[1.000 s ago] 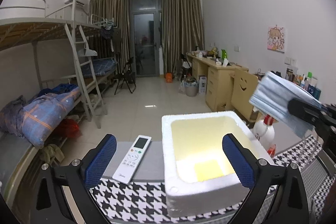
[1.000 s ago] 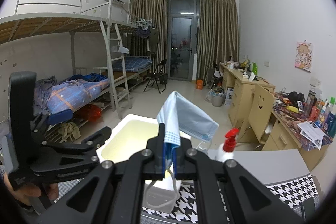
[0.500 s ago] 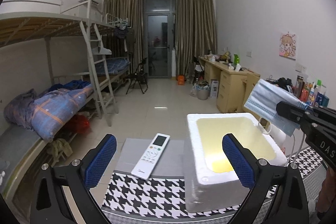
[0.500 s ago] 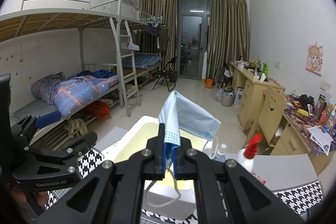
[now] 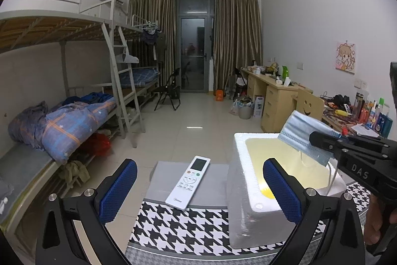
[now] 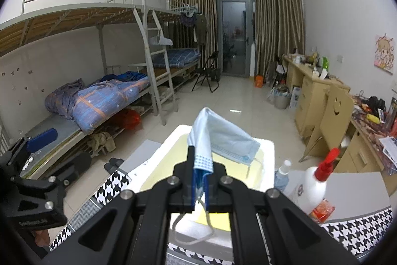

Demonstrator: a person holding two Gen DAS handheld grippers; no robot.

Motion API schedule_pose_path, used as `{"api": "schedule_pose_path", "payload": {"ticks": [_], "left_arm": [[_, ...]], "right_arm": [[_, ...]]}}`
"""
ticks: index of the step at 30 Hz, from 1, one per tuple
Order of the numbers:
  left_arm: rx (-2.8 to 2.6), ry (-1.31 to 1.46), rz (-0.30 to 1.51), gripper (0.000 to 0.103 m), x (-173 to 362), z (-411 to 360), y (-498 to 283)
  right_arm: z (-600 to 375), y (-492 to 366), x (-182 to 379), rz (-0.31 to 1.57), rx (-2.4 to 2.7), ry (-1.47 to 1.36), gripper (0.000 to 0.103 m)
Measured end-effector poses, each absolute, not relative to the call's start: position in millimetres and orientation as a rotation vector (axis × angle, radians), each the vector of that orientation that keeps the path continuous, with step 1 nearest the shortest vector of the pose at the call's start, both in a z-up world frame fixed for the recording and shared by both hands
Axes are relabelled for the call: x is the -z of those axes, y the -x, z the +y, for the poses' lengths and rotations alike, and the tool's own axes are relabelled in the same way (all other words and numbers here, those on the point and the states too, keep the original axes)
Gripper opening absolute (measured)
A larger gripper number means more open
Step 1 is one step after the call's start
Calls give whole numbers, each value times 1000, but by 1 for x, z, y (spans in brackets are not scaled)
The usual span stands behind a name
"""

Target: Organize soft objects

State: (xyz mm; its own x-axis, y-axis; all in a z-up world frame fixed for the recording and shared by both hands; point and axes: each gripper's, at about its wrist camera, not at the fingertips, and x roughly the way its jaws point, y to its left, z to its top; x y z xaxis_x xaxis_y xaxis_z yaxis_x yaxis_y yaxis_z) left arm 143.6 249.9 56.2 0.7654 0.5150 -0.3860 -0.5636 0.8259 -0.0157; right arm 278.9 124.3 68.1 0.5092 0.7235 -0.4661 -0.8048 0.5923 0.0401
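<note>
**Mask pinched over foam box, left claw idle**

Left to right across the table. The left gripper stood spread wide with nothing between its blue pads, hanging over the houndstooth cloth. Just ahead of it a white remote lay flat on the grey tabletop, beside the foam box but apart from it. Next came the white foam box, open-topped, yellowish inside, with what looked like a yellow patch on its floor.

Above the box's open mouth the right gripper was clenched on a blue face mask. The pinch sat on one folded edge; the rest flopped forward and sagged to the right, and an ear loop dangled below the jaws. Right of the box stood a small clear bottle and a red-capped spray bottle.

Handling, as a guess: the mask looked nearly weightless, limp, pleated, not fragile and not slippery against the ribbed pads. An edge pinch would hold it fine, but it would not keep any shape. The loose loop seemed the likeliest snag, on the box rim or the jaws. When let go it would probably flutter rather than drop straight, so a low release inside the walls looked safer.
</note>
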Motion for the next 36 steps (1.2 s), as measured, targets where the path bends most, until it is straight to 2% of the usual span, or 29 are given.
{"api": "schedule_pose_path", "payload": {"ticks": [6, 8, 9, 10, 11, 12, 13, 26, 30, 36], "left_arm": [[-589, 135, 385, 102, -54, 251, -141], [-588, 134, 384, 102, -54, 251, -141], [-589, 136, 385, 102, -53, 251, -141], [-588, 138, 386, 102, -53, 251, -141], [-588, 137, 387, 102, -53, 250, -141], [-590, 137, 391, 102, -52, 250, -141], [-591, 137, 393, 102, -52, 250, -141], [-587, 141, 398, 102, -52, 251, -143], [-581, 132, 394, 102, -53, 247, -145], [-569, 126, 393, 102, -56, 235, -145]], "right_arm": [[132, -285, -58, 526, -917, 203, 8], [134, -289, -54, 552, -906, 208, 15], [135, -292, -51, 574, -899, 210, 26], [135, -292, -50, 587, -898, 209, 42], [135, -293, -48, 603, -899, 207, 52], [136, -294, -46, 614, -898, 211, 70], [136, -294, -44, 618, -901, 219, 77], [125, -287, -59, 573, -903, 213, 78], [115, -283, -63, 552, -865, 209, 89], [101, -274, -69, 519, -858, 202, 92]]}}
